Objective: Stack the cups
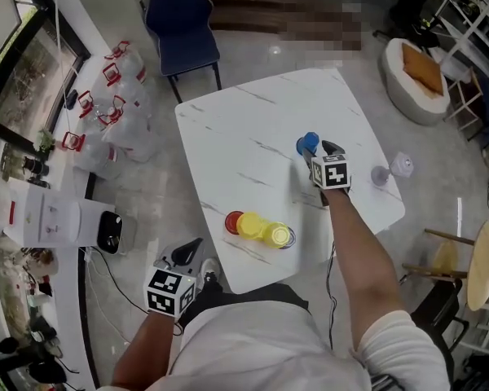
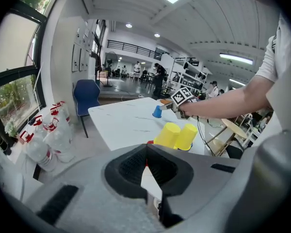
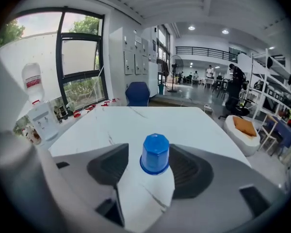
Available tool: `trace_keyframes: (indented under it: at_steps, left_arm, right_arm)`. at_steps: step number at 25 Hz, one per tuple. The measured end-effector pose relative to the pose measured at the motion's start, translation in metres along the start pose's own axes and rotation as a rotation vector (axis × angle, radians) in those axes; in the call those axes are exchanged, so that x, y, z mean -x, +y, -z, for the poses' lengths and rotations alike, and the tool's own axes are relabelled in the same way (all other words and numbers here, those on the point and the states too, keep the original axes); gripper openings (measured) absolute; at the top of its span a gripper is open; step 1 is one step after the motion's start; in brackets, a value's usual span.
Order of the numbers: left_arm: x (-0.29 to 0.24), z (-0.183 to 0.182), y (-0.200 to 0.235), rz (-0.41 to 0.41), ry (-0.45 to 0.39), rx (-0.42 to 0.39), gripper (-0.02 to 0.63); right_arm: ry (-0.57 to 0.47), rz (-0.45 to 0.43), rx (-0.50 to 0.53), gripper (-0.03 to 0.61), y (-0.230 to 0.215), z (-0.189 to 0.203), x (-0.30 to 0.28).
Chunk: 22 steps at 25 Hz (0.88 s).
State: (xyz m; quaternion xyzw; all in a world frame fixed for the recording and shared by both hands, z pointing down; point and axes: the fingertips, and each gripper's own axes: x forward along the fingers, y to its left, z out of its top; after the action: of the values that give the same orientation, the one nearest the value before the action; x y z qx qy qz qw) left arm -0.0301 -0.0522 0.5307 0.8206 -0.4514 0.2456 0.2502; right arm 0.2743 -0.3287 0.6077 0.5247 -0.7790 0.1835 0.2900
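Your left gripper [image 1: 187, 255] hangs clenched and empty off the near left corner of the table [image 1: 228, 137], probably parked there to keep the approach clear. Just inside that corner a red cup [image 1: 233, 221] and two yellow cups [image 1: 251, 226] [image 1: 278, 235] sit in a touching row; whether they stand or lie on their sides is hard to tell. Further right, between the table's middle and its right edge and well apart from the row, the blue cup [image 3: 155, 152] stands upside down. Your right gripper [image 1: 318, 151] is released, its jaws spread wide on either side of the cup without pressing it, which looks like a position for taking the cup. The cup is small, bright blue and plastic-looking, with a faceted base on top and a flared rim on the marble.
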Motion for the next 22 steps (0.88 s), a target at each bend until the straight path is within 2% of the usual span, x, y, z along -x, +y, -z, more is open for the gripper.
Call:
trace_keyframes:
  at_steps: [7, 9, 11, 22]
  left_arm:
    - [0.002, 0.021, -0.003, -0.016, 0.038, 0.03, 0.009]
    - [0.002, 0.024, -0.004, -0.013, 0.046, 0.028, 0.009]
    - [0.002, 0.025, -0.005, -0.007, 0.049, 0.025, 0.009]
    - [0.002, 0.006, -0.005, 0.084, 0.013, -0.04, 0.009]
  right_arm:
    - [0.05, 0.013, -0.011, 0.268, -0.013, 0.006, -0.032]
    - [0.054, 0.014, -0.002, 0.259, -0.013, 0.006, -0.035]
    - [0.056, 0.018, 0.001, 0.221, -0.015, 0.007, -0.034]
    - [-0.023, 0.016, 0.038, 0.216, 0.013, -0.01, 0.029]
